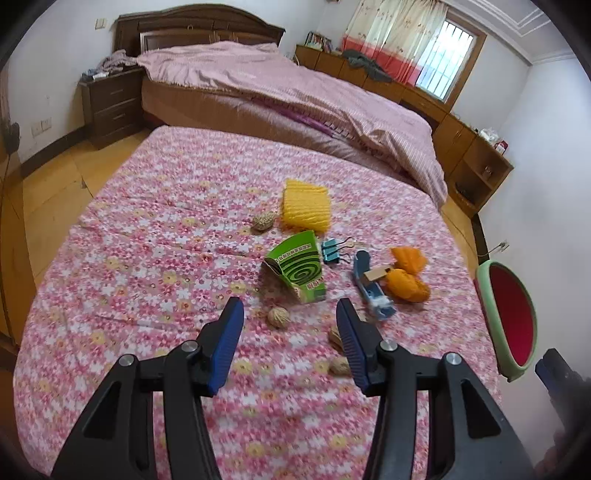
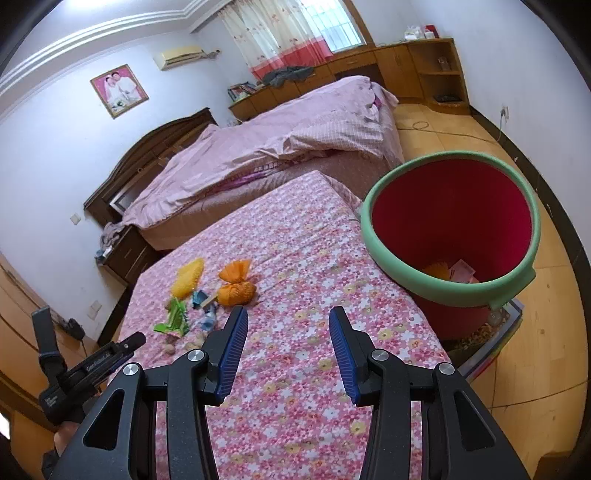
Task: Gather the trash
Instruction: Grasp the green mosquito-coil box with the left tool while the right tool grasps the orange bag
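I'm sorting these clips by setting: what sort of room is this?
A home bedroom, most likely: a bed with a wooden headboard and pink cover, a nightstand beside it, and a curtained window.

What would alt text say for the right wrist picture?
An open, empty black claw with blue pads hovers over a pink floral bedsheet. A red bin with a green rim stands at its right; a green cardboard box and orange bundle lie left.
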A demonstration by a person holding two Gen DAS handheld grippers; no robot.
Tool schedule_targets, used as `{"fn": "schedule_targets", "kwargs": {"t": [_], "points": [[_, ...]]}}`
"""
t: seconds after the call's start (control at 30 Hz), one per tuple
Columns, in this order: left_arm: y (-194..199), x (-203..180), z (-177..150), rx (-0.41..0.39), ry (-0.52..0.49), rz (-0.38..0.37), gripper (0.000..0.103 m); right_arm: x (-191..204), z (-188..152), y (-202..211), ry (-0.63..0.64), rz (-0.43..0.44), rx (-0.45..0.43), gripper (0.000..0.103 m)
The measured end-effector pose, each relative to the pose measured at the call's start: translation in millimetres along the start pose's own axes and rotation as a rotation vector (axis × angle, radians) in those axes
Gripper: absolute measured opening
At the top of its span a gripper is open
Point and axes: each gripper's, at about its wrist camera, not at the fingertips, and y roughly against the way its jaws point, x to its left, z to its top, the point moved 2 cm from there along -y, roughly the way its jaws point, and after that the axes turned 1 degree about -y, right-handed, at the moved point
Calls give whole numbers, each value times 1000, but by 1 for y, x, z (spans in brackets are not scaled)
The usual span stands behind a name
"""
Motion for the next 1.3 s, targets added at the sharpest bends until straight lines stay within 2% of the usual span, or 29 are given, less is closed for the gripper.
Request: {"fn": "schedule_targets", "kwargs": {"t": [0.33,0.6,0.8,0.87,1.03,1.3], "points": [[-50,-4,14,37,21,-24,52,-10,7,-24,4,-27,29,48],[-84,-9,20,66,7,22,52,-15,12,-52,-2,-35,75,48],[-89,-15,19,31,-52,49,52,-5,16,-73,21,-28,110,48],[-89,-15,19,23,-66,54,48,1,17,-82,40,-21,123,48],[-84,-6,19,27,-54,12,46,22,16,-102,91,6,152,48],[-52,19,19,-31,-5,22,46,49,16,-133,141,36,195,48]]}}
